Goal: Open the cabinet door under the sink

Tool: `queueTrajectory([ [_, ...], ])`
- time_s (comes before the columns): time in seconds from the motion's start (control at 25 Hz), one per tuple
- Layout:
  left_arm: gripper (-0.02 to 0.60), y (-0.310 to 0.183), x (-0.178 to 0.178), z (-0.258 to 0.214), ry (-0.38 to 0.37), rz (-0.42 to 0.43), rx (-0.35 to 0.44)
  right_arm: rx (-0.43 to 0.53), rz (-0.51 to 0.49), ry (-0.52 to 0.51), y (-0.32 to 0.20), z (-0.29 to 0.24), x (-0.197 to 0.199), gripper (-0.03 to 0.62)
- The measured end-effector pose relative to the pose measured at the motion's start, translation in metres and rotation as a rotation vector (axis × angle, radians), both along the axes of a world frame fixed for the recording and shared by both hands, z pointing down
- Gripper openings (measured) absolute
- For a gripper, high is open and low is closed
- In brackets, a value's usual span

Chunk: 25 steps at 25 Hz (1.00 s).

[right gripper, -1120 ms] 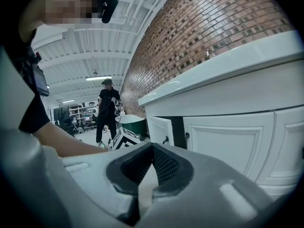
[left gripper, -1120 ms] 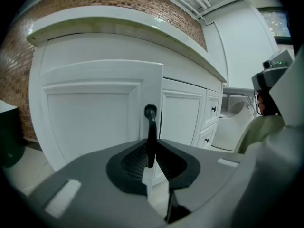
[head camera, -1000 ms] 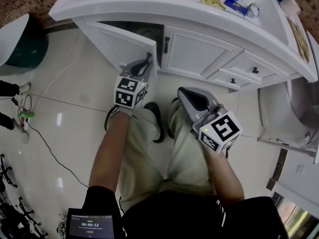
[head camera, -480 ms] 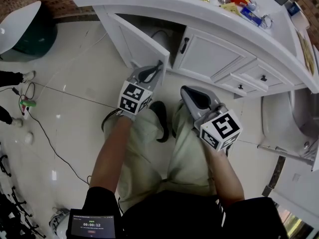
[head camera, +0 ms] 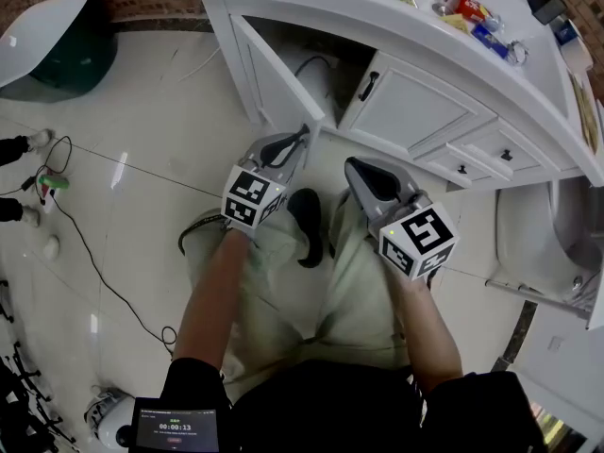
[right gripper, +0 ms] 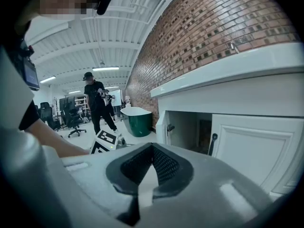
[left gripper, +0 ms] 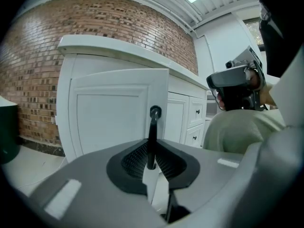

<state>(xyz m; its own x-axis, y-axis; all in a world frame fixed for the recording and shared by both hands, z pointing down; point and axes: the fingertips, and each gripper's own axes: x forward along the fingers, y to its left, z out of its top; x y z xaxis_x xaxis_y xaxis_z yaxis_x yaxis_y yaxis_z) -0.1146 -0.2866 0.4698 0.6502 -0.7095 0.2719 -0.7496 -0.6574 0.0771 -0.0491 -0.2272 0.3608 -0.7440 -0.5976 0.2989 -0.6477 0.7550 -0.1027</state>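
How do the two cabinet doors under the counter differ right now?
The left door is swung out, exposing the cabinet interior; the right door sits closed, flush with the front. The left door's black handle is clamped in the left tool; the right door's handle is untouched. Both are white panelled doors with black bar handles.
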Motion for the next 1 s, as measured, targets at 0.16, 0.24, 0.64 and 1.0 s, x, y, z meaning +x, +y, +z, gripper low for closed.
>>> queueTrajectory([
  [0.16, 0.060, 0.011, -0.018, -0.001, 0.025, -0.024, 0.006, -0.006, 0.007, 0.024, 0.000, 0.003, -0.002, -0.008],
  [0.24, 0.060, 0.017, -0.027, -0.001, 0.029, -0.035, 0.010, -0.005, 0.015, 0.042, 0.000, 0.004, -0.002, -0.008],
  [0.64, 0.055, 0.037, -0.089, -0.002, 0.036, -0.141, 0.042, -0.007, 0.033, 0.107, -0.003, 0.010, -0.011, -0.008],
  [1.0, 0.040, 0.037, -0.219, -0.012, 0.171, -0.434, 0.089, -0.009, 0.030, 0.138, 0.001, 0.009, -0.026, -0.008],
])
